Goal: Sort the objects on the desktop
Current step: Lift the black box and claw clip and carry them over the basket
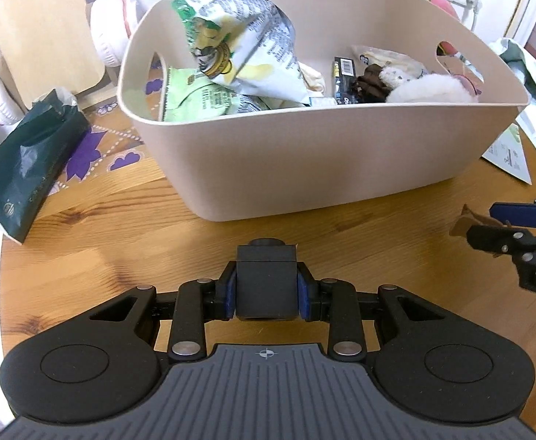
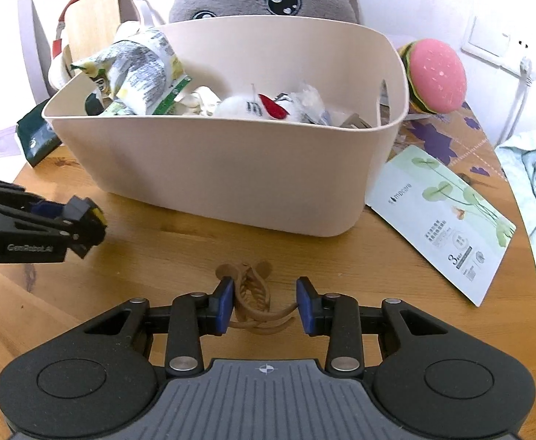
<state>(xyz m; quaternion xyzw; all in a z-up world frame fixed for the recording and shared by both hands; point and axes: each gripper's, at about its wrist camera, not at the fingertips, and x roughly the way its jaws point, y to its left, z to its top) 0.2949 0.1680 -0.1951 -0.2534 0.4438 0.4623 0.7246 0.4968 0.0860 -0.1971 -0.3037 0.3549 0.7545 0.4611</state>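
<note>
Nearest to view: left gripper (image 1: pixel 267 293), fingers pinching a black cube-shaped block (image 1: pixel 266 286) from both sides, the blue pads flat on its faces. The block sits just short of the beige tub (image 1: pixel 304 168), which lies straight ahead along the fingers.

Largest item: round wooden bench (image 2: pixel 341 256), edge cut off in both views.

Beige tub, upright on the bench, part filled with snack bags (image 1: pixel 238 47), a white plush toy (image 1: pixel 429 90) and a dark packet (image 1: pixel 343 77); its lower contents are hidden by the near wall.

Right gripper (image 2: pixel 266 304), fingers closed on a brown claw hair clip (image 2: pixel 249 293). The clip's long axis runs roughly along the fingers, toward the tub; one curved prong reaches the right pad, and how firm that contact is I cannot tell. Whether the clip is clear of the bench is hard to make out.

Judgement: both hands stand about equally near the tub, so either load could go forward and over the rim.

Remaining loose: pale green sachet (image 2: pixel 440 220) beside the tub's right end; dark green tissue pack (image 1: pixel 29 179) at its left.
</note>
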